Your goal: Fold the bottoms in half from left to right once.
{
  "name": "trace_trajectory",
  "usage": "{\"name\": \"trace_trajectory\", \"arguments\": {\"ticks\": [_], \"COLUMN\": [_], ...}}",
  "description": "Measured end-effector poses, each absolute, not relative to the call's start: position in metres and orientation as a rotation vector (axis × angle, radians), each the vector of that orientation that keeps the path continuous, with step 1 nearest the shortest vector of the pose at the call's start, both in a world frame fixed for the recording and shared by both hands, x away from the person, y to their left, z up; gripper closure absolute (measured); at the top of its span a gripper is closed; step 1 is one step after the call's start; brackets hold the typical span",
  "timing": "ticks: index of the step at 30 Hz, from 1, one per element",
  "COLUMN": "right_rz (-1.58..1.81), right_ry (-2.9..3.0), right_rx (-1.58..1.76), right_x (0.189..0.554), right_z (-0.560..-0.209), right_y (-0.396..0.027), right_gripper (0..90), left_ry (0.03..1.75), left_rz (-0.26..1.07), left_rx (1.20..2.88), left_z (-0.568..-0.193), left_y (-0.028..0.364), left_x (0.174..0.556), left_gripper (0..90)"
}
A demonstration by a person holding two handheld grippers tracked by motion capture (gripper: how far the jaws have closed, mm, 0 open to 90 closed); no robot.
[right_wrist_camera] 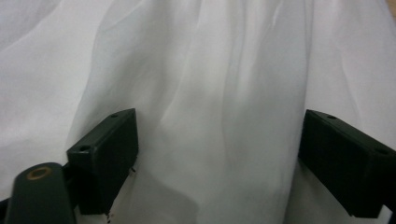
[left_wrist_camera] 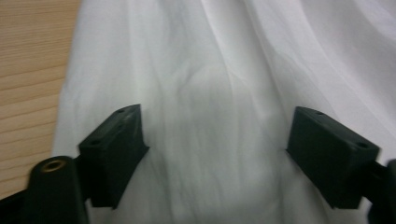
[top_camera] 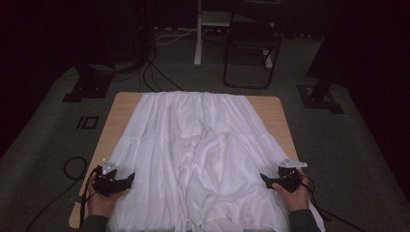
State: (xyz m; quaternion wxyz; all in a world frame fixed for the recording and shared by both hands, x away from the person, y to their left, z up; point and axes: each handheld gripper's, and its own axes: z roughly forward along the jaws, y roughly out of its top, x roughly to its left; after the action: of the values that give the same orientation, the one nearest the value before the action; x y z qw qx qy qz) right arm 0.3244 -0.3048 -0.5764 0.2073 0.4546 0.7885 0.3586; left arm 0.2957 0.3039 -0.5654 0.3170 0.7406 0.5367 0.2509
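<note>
White skirt (top_camera: pixel 200 154) runs lengthwise down the counter (top_camera: pixel 121 104); left fingers (left_wrist_camera: pixel 114 149) and right fingers (right_wrist_camera: pixel 105 154) both spread apart at its near side edges.

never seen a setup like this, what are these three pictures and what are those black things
A person sits at a wooden table holding a hand-held grasping tool in each hand: the left tool and the right tool. The wide picture comes from a camera above the table. The two close-ups come from cameras riding on each tool, looking along its two black jaws. A white, wrinkled garment, gathered at its far edge, is spread over the table. Both tools stand wide open at its side edges, with fabric behind the jaws; nothing is gripped yet.
</note>
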Motion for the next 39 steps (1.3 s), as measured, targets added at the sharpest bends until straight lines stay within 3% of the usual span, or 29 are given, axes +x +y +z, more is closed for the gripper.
{"name": "trace_trajectory", "arguments": {"ticks": [5,6,7,8,14,17,19,23,30,35,39], "right_rz": [0.997,0.997,0.996,0.997,1.0,1.0,1.0,1.0,1.0,1.0,1.0], "right_ry": [2.198,2.198,2.198,2.198,2.191,2.19,2.19,2.19,2.19,2.19,2.19], "right_rx": [1.267,1.266,1.266,1.266,1.269,1.268,1.268,1.268,1.268,1.268,1.268], "right_x": [0.325,0.325,0.325,0.325,0.324,0.324,0.324,0.324,0.324,0.324,0.324], "right_z": [-0.576,-0.576,-0.576,-0.576,-0.576,-0.576,-0.576,-0.576,-0.576,-0.576,-0.576], "right_y": [-0.304,-0.304,-0.304,-0.304,-0.305,-0.305,-0.305,-0.305,-0.305,-0.305,-0.305], "right_gripper": [11.5,11.5,11.5,11.5,13.5,13.5,13.5,13.5,13.5,13.6,13.5], "left_ry": [1.421,1.427,1.428,1.427,1.426,1.457,1.496,1.603,1.615,1.575,1.547], "left_rz": [0.665,0.676,0.678,0.679,0.644,0.695,0.715,0.719,0.625,0.57,0.631], "left_rx": [1.939,1.924,1.913,1.907,1.835,1.826,1.818,1.816,1.799,1.842,1.943], "left_z": [-0.565,-0.565,-0.564,-0.564,-0.551,-0.546,-0.546,-0.555,-0.564,-0.562,-0.563], "left_y": [0.304,0.305,0.306,0.306,0.313,0.316,0.321,0.335,0.345,0.33,0.31], "left_x": [0.296,0.295,0.294,0.293,0.283,0.273,0.264,0.251,0.238,0.234,0.235], "left_gripper": [18.4,21.6,33.7,35.6,37.5,28.5,27.7,14.6,13.4,12.7,13.1]}}
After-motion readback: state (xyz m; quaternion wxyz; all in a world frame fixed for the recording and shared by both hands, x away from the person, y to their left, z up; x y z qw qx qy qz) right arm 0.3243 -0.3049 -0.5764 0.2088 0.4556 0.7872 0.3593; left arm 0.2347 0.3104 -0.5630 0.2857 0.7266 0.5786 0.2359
